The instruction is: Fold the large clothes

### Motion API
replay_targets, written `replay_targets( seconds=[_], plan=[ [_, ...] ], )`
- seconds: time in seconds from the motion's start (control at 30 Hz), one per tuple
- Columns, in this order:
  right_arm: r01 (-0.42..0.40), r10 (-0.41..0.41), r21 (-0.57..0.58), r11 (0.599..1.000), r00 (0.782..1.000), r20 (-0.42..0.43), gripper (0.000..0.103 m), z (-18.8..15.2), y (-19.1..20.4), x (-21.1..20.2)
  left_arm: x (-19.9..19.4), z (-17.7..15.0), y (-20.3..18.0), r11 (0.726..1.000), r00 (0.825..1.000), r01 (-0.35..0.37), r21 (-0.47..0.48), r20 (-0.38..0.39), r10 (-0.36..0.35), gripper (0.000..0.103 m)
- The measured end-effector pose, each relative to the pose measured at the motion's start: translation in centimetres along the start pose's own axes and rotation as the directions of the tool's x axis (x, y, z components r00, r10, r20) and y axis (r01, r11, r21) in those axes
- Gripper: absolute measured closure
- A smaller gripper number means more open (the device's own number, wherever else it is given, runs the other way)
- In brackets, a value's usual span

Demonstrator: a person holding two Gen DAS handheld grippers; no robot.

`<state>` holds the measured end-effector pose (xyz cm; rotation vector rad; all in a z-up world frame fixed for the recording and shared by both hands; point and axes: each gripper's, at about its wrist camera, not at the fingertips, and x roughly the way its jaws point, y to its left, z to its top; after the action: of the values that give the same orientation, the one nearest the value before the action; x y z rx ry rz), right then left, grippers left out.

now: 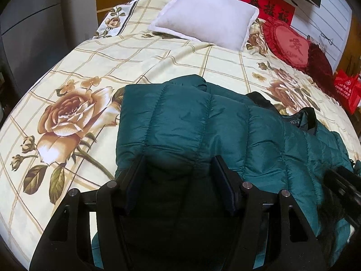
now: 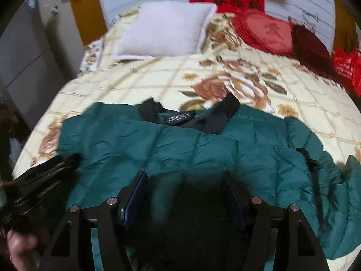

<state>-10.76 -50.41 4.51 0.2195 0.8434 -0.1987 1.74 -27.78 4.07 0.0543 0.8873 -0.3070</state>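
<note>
A teal quilted puffer jacket [image 1: 225, 124] lies spread across the near part of a bed, its black collar [image 2: 203, 117] toward the pillows. My left gripper [image 1: 178, 167] hovers over the jacket's left end, jaws apart, with shadowed teal fabric lying between the fingers; the pads do not visibly press it. My right gripper [image 2: 185, 178] stands open over the jacket [image 2: 180, 144] further right, also with fabric under the gap. In the right wrist view the left gripper [image 2: 45, 176] and a hand [image 2: 20, 246] appear blurred at the left edge.
The bed has a cream floral sheet [image 1: 90, 67]. A white pillow [image 1: 205, 15] and a red heart cushion [image 1: 291, 45] lie at the head. A red bag [image 1: 347, 90] stands at the right edge. A black strap [image 2: 313, 176] lies on the jacket's right side.
</note>
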Motion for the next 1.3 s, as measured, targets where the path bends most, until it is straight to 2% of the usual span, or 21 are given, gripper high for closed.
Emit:
replay_targets(
  seconds=[0.2, 0.3, 0.43, 0.53, 0.6, 0.67, 0.83, 0.97, 1.1, 1.2, 1.3],
  plan=[
    [-0.024, 0.021, -0.052, 0.998, 0.998, -0.051, 0.039, -2.0, 1.5, 0.7, -0.1, -0.2, 0.1, 1.000, 1.000, 0.006, -0.006, 0.015, -0.006, 0.042],
    [-0.001, -0.003, -0.061, 0.998, 0.998, -0.064, 0.038, -3.4, 1.3, 2.0, -0.2, -0.4, 0.1, 1.000, 1.000, 0.007, -0.007, 0.021, -0.007, 0.041],
    [-0.033, 0.030, -0.035, 0.999, 0.996, -0.090, 0.038, -3.0, 0.4, 1.1, -0.5, -0.4, 0.0, 1.000, 1.000, -0.005, 0.008, 0.020, 0.005, 0.041],
    [-0.042, 0.042, -0.018, 0.999, 0.998, -0.035, 0.038, -2.8, -0.8, -1.3, -2.1, -0.5, -0.2, 1.000, 0.999, -0.009, 0.007, 0.036, 0.009, 0.041],
    [0.004, -0.004, -0.023, 1.000, 1.000, 0.010, 0.038, -2.7, -2.3, -2.9, -3.7, -0.7, -0.5, 0.999, 0.997, 0.042, 0.003, 0.067, -0.042, 0.041],
    [0.036, -0.036, -0.010, 0.999, 0.999, 0.016, 0.038, -2.6, -3.8, -3.5, -4.7, -0.9, -1.4, 0.997, 0.994, 0.074, 0.018, 0.077, -0.076, 0.041],
    [0.100, -0.097, 0.065, 0.993, 0.994, -0.048, 0.038, -3.6, -7.7, -2.4, -4.6, -1.7, -4.1, 0.990, 0.991, 0.125, 0.060, 0.031, -0.127, 0.041],
    [0.113, -0.107, 0.063, 0.992, 0.990, -0.092, 0.038, -4.5, -8.4, -0.7, -3.1, -2.4, -5.2, 0.991, 0.993, 0.119, 0.055, -0.012, -0.119, 0.041],
    [0.135, -0.132, 0.032, 0.990, 0.988, -0.084, 0.037, -4.6, -8.1, -0.5, -2.4, -2.6, -5.7, 0.993, 0.995, 0.098, 0.070, -0.019, -0.097, 0.040],
    [0.130, -0.126, 0.044, 0.991, 0.989, -0.080, 0.037, -4.6, -8.1, -1.4, -2.5, -2.6, -5.6, 0.993, 0.995, 0.102, 0.064, -0.020, -0.101, 0.040],
    [0.107, -0.105, 0.070, 0.992, 0.994, -0.039, 0.037, -5.0, -7.9, -3.4, -2.9, -2.7, -5.6, 0.993, 0.995, 0.098, 0.072, -0.017, -0.097, 0.040]
  ],
)
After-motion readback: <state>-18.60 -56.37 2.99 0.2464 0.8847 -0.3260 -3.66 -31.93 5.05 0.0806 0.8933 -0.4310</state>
